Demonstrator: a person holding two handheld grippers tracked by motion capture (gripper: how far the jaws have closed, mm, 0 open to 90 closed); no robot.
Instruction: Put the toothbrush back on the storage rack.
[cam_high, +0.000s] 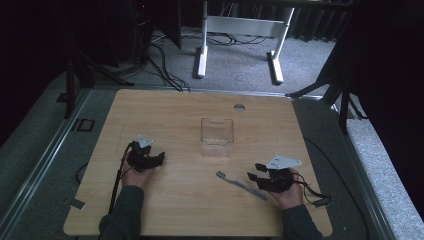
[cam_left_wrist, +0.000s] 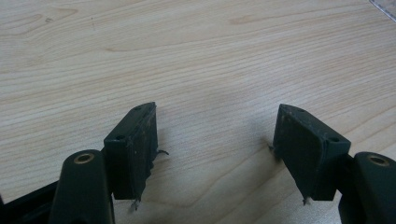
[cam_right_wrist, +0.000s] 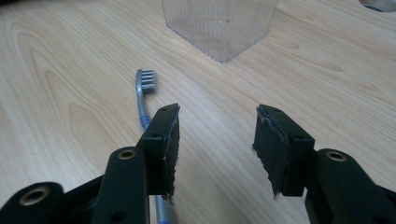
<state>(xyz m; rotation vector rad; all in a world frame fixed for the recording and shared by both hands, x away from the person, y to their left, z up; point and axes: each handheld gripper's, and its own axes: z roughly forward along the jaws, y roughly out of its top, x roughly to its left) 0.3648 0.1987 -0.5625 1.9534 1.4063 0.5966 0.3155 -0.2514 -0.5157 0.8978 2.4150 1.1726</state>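
Here we are at the wooden counter, and the thing to watch is the toothbrush lying flat near the front, just beside the right gripper. That gripper has its jaws spread wide with nothing between them. From the right gripper view the toothbrush runs along under the left-hand jaw, bristle head pointing away toward the clear plastic box, handle passing out of sight beneath the gripper.

Over on the other side, the left gripper rests low on the bare wood, well apart from the toothbrush. In its own view, the left gripper also stands open, just grain between the pads.

Now, how will this brush handle? I'd judge it very light, a thin stiff plastic stick with perhaps a little flex in the neck. Nothing fragile here, but it looks smooth and lies right down on the wood, so the pads have little height to bite on. It could skid or spin away if only one jaw touches it first.

Best place to take hold, I'd say, is the middle of the handle, jaws straddling it across its width, so it hangs balanced and doesn't tip. The bristle end is a poor choice: soft, and far off balance. The clear box stands upright at the middle of the counter, near enough if that's where it goes.
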